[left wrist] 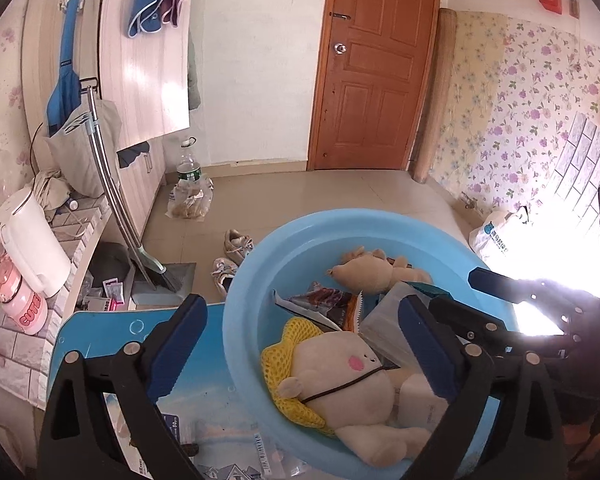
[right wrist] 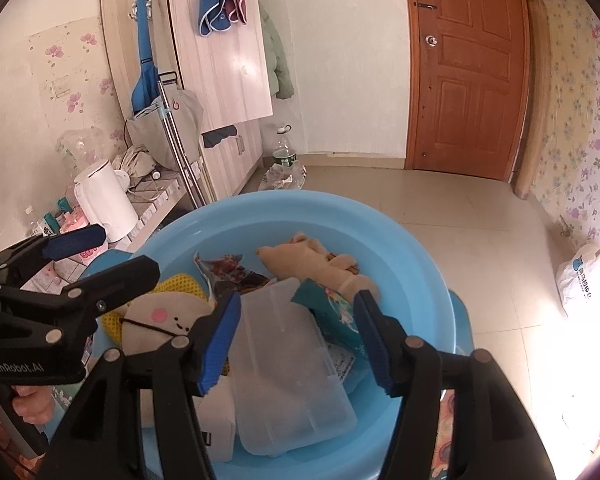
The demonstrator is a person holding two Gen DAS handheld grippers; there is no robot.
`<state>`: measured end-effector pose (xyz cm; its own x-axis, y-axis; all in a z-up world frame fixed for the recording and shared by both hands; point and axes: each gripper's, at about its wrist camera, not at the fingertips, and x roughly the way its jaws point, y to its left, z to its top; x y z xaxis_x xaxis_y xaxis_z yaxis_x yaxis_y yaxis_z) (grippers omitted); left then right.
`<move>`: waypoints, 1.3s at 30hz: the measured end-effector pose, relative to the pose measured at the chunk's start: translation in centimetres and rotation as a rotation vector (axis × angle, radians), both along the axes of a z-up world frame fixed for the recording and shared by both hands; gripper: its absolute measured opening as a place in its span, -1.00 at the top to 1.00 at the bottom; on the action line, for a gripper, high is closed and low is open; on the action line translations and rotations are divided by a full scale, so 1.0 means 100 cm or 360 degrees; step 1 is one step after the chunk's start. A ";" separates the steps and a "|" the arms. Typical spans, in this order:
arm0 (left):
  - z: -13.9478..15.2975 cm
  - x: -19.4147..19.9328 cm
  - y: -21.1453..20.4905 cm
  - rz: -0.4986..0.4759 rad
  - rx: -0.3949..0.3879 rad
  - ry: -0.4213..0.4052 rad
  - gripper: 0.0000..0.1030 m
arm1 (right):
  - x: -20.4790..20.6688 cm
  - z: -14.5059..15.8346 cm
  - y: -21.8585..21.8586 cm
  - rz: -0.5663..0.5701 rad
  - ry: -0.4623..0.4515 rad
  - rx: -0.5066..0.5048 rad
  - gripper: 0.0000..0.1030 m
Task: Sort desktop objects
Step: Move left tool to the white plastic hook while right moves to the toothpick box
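Crowded inside the blue basin [right wrist: 380, 232]: clear plastic box [right wrist: 288, 364], cream plush with yellow net hat [left wrist: 340, 376], tan plush [right wrist: 312, 260], snack packets [left wrist: 324, 300]. Little free room between them. Left tool [left wrist: 300, 356] spread wide over the cream plush, nothing gripped. Right tool [right wrist: 296, 340] released, straddling the box. Basin overhanging the table [left wrist: 112, 344]; white kettle [left wrist: 32, 248] off left.

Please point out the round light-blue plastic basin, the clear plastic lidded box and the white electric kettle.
Light-blue plastic basin [right wrist: 400, 240]: right wrist view, far rim.
Clear plastic box [right wrist: 284, 364]: right wrist view, lid centre.
White kettle [left wrist: 32, 240]: left wrist view, body.
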<state>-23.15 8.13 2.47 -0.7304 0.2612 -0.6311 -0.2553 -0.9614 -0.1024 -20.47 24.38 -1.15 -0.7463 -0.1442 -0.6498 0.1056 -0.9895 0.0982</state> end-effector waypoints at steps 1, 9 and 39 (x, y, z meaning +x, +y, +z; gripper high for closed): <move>0.001 0.001 -0.004 0.0018 0.0006 0.0007 -0.92 | 0.001 0.002 -0.002 0.0005 0.0004 -0.0001 -0.13; 0.007 0.013 -0.036 0.0138 0.0006 0.0018 -0.99 | 0.011 0.012 -0.023 0.0053 0.0028 -0.0028 -0.13; -0.062 0.073 -0.174 0.0311 -0.0280 -0.0099 -1.00 | 0.092 0.000 -0.154 0.0286 0.0043 -0.0032 -0.41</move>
